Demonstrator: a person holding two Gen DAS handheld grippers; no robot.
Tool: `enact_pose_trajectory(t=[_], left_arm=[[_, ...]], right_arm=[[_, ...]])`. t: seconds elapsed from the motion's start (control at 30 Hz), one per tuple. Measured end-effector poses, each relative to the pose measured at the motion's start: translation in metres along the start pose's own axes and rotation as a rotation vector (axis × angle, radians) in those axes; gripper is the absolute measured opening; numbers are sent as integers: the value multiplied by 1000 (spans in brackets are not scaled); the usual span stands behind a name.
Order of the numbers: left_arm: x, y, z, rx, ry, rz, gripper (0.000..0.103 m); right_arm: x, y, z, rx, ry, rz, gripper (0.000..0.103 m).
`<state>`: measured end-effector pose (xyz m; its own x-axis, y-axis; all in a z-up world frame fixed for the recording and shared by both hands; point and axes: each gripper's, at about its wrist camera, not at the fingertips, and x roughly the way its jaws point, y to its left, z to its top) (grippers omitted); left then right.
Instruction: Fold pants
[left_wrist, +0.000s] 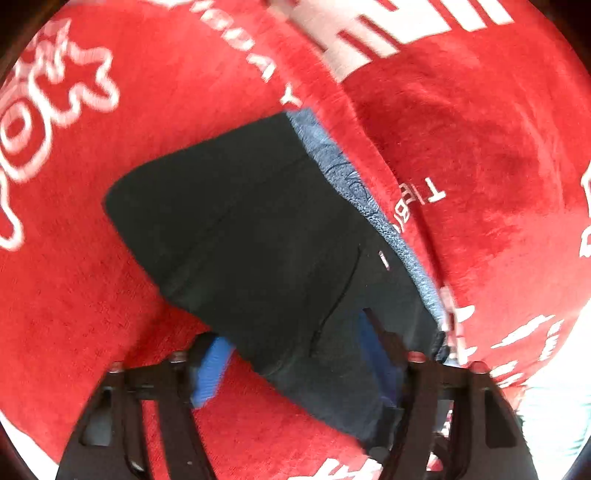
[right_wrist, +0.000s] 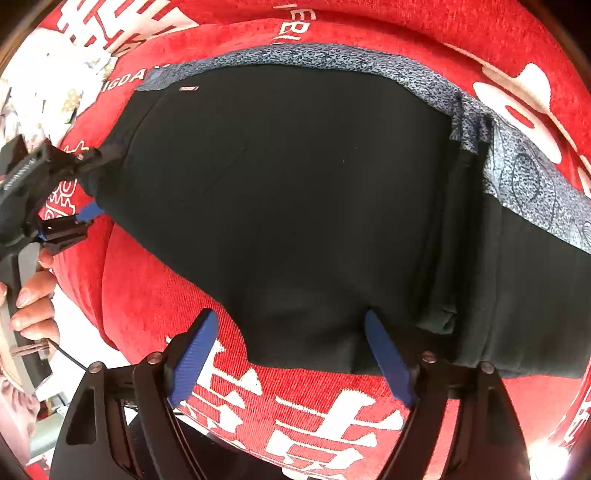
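My right gripper (right_wrist: 291, 354) stands wide open, the near edge of the pants (right_wrist: 295, 206) between its jaws; my left gripper (left_wrist: 295, 365) also gapes at their left corner on the red blanket (right_wrist: 155, 280).

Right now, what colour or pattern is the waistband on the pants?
Speckled blue-grey with dark line drawings, on the black pants' waistband; clearest in the right wrist view.

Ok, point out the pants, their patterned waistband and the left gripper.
pants (right_wrist: 295, 203): right wrist view, middle of black fabric.
patterned waistband (right_wrist: 314, 55): right wrist view, blue-grey strip.
left gripper (right_wrist: 88, 184): right wrist view, between fingertips.
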<state>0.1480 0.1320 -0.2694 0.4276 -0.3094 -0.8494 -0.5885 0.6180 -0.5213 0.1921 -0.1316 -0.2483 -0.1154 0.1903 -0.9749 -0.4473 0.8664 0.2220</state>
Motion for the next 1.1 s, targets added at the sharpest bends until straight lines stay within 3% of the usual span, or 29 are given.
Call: enact_pose_trajectory(t=[0.03, 0.1, 0.3, 0.4, 0.53, 0.6, 0.8, 0.83, 0.87, 0.9, 0.97, 1.1], left_arm=[[1, -9, -1, 58, -6, 92, 37], [0, -23, -7, 168, -23, 198, 31], [1, -92, -51, 643, -201, 522, 28], [6, -103, -64, 784, -237, 608, 28], [11, -105, -67, 847, -244, 644, 28], [11, -107, -68, 863, -250, 653, 28], [8, -107, -74, 885, -273, 661, 28], [9, -108, -73, 886, -272, 661, 28], [8, -108, -72, 881, -258, 654, 28], [7, -110, -73, 879, -259, 651, 28], [-1, -120, -78, 907, -287, 635, 28], [-26, -156, -94, 977, -351, 582, 28]], right_arm=[[0, 0, 0, -2, 0, 3, 85], [-5, -1, 1, -2, -1, 9, 85], [-60, -1, 35, -10, -113, 85, 85], [-82, 12, 74, -54, -125, 184, 85], [-85, 65, 145, -161, -20, 352, 85], [-72, 99, 168, -213, 52, 393, 85], [-7, 187, 195, -416, 265, 318, 85], [1, 190, 195, -424, 279, 299, 78], [7, 190, 194, -422, 288, 284, 62], [11, 185, 192, -408, 289, 269, 25], [7, 171, 194, -350, 254, 295, 22], [-43, 123, 176, -302, 88, 466, 21]])
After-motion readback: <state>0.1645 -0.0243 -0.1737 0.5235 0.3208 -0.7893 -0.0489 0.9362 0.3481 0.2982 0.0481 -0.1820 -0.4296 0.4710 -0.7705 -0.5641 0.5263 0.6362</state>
